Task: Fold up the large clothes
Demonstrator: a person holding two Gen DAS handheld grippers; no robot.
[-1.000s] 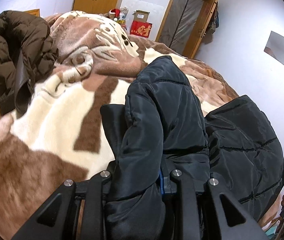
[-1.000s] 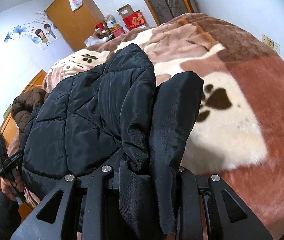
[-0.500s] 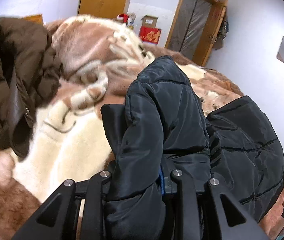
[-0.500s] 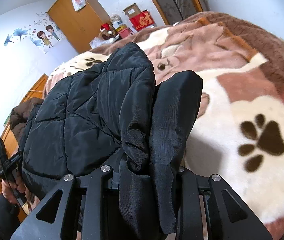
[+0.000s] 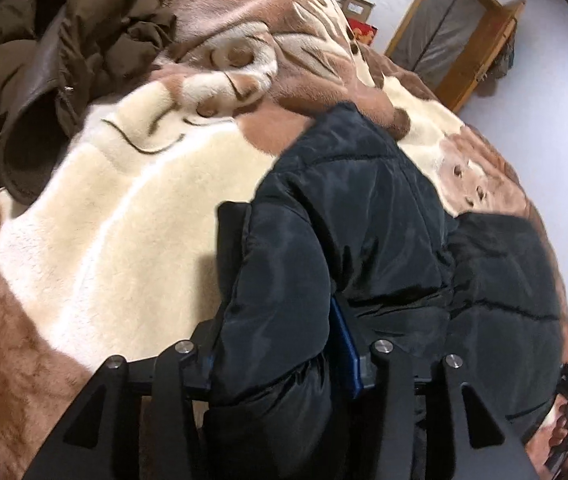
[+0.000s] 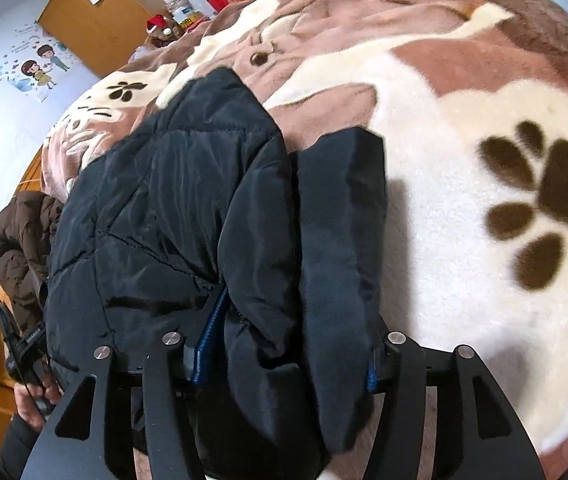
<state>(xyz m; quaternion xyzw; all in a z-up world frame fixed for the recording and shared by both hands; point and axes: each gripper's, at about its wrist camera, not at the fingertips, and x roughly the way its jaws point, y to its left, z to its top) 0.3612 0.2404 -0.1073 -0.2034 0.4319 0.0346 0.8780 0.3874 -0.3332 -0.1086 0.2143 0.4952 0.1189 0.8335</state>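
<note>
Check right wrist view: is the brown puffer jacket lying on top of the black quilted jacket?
No: the brown puffer jacket sits heaped apart at the far left, behind the black quilted jacket clamped in the right gripper.

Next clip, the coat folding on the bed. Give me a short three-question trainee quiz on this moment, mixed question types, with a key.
1. True or false: both the left gripper and the right gripper are shut on the black coat.
2. Multiple choice: the brown coat is (A) in the right gripper, (B) lying on the blanket apart from the black coat, (C) hanging on the door.
3. Fill in: the dark print on the blanket beside the right gripper is a ____ print.

Key: 1 true; 2 B; 3 paw.
</note>
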